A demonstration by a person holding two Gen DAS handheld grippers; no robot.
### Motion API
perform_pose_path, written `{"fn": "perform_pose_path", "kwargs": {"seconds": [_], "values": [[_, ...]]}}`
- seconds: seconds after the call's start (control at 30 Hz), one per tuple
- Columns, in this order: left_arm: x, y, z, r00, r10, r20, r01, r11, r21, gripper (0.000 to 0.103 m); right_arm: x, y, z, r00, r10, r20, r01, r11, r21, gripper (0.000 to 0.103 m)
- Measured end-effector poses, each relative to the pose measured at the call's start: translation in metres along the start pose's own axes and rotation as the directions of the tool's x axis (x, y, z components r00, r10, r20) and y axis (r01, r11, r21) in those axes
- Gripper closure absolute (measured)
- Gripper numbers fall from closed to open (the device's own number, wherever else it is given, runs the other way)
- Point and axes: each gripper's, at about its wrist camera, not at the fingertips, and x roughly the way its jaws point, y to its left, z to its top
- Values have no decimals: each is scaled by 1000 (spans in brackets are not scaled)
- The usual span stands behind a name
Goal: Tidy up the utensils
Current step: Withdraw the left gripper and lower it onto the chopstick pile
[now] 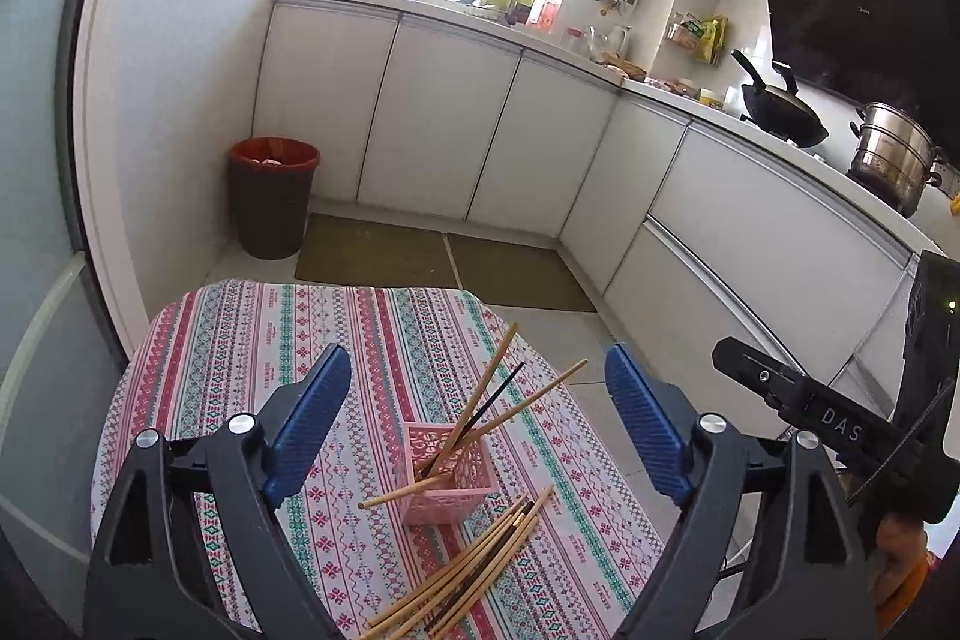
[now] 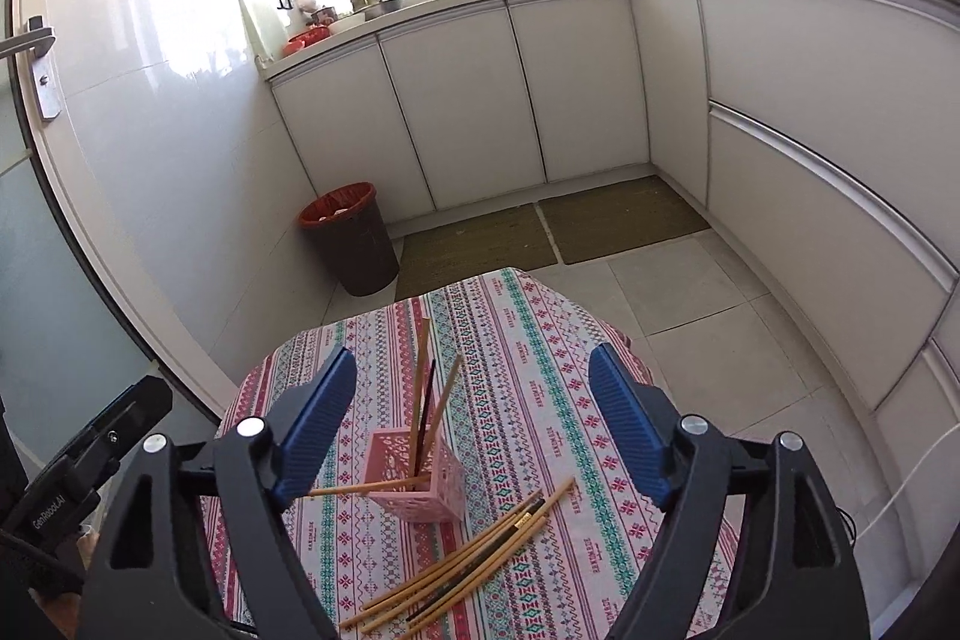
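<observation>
The loose chopsticks (image 1: 474, 574) on the counter (image 1: 240, 340) run out of the bottom edge of the left wrist view, so their near ends are not seen. The counter itself is cut there too, behind the bodies of both tools. Inside the pink holder (image 2: 420, 478), the lower parts of the standing chopsticks (image 2: 429, 400) are hidden by its wall. What lies in the red bin (image 2: 348, 238) is too small to tell. The window is washed out.

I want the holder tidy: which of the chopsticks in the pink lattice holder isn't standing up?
The light wooden chopstick lying almost level across the pink lattice holder's rim, its end jutting out left. The other three, two wooden and one dark, lean upright.
</observation>
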Motion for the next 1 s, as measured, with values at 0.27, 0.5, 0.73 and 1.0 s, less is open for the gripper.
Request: {"fn": "perform_pose_path", "kwargs": {"seconds": [0.27, 0.5, 0.73, 1.0], "values": [[-17, -20, -14, 1000, -27, -9, 28, 999, 17, 7, -21, -16, -17, 997, -76, 26, 76, 997, -5, 12], [-15, -30, -26, 999, -10, -53, 13, 998, 62, 7, -34, -46, -42, 999, -38, -6, 39, 996, 79, 8], [9, -44, -51, 984, -16, -178, 43, 988, 148, 7, -44, -89, -105, 995, 42, -89, -33, 995, 99, 7], [69, -84, -115, 871, -36, -489, 224, 916, 332, 7, -37, -140, -166, 973, 70, -220, -49, 994, 96, 7]]}}
